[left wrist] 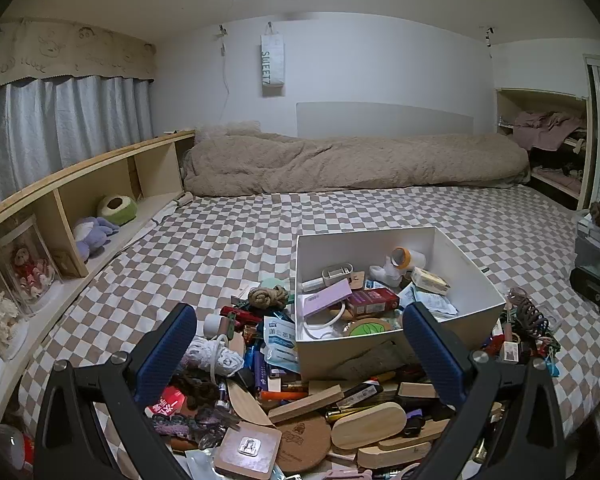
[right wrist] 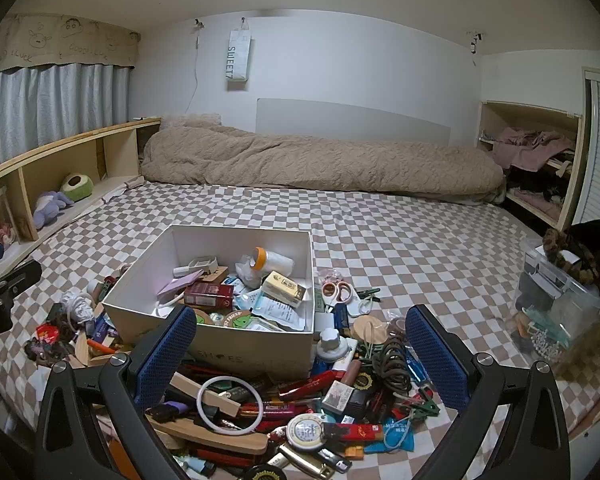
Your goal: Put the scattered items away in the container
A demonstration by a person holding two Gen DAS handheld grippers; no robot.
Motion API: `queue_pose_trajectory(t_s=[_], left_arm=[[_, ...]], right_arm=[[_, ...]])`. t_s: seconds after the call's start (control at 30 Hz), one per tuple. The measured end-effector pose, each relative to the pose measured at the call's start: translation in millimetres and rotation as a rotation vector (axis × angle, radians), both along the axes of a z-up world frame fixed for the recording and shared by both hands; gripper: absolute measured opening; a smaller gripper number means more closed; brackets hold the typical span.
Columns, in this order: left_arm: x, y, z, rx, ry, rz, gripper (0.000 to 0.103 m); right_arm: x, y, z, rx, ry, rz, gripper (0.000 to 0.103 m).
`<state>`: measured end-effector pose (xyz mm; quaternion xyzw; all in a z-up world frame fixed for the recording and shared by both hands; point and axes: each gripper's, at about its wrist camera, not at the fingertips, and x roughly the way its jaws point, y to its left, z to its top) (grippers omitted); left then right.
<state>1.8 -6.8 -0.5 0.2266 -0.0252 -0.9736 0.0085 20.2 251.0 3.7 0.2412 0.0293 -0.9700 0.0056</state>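
Observation:
A white cardboard box (left wrist: 476, 280) sits on the checkered bed, part-filled with small items; it also shows in the right wrist view (right wrist: 136, 284). A heap of scattered items (left wrist: 300, 408) lies in front of and around it: wooden blocks, a cork coaster, pens, packets. In the right wrist view the heap (right wrist: 300, 412) includes a white ring, a tape measure, red packets and coiled hair ties. My left gripper (left wrist: 300, 352) is open and empty above the heap, before the box. My right gripper (right wrist: 300, 352) is open and empty above the heap at the box's near wall.
A rolled beige duvet (left wrist: 340, 164) lies along the far wall. A wooden shelf (left wrist: 80, 200) with plush toys runs along the left. A clear plastic bin (right wrist: 560, 300) with clothes stands at the right. Scissors (right wrist: 338, 292) lie right of the box.

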Motion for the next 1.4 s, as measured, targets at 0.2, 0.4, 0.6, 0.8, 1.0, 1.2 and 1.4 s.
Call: queue_pose_trajectory(t_s=[0.2,0.4,0.6,0.8,1.0,1.2,1.4], left_arm=[[-0.1,0.6,0.4,-0.002,-0.001,0.0,0.103],[1.6,-4.9,3.2,0.0,-0.001,0.006,0.103],[1.9,-5.5,3.0,-0.002,-0.002,0.004,0.103],[2.1,-5.7,3.0,-0.003,-0.001,0.005,0.103],[2.3,-6.6,3.7,-0.003,-0.003,0.007,0.103],[3.3,-10.0,5.0,-0.004,-0.002,0.011,0.103],[3.8,-10.9,5.8,-0.007,-0.003,0.011,0.103]], right_arm=[[-0.3,0.2,0.2,0.0,0.0,0.001,0.103],[0.3,0.2,2.4,0.0,-0.002,0.003,0.103],[1.6,1.3,2.3,-0.002,-0.003,0.006,0.103],[1.4,1.0,2.1,-0.002,-0.003,0.006,0.103],[1.5,0.0,0.3,-0.002,-0.001,0.007,0.103],[0.9,3.9,1.1,-0.011,0.0,-0.003,0.103],[0.1,8.7,2.3,-0.017,0.001,-0.013,0.103]])
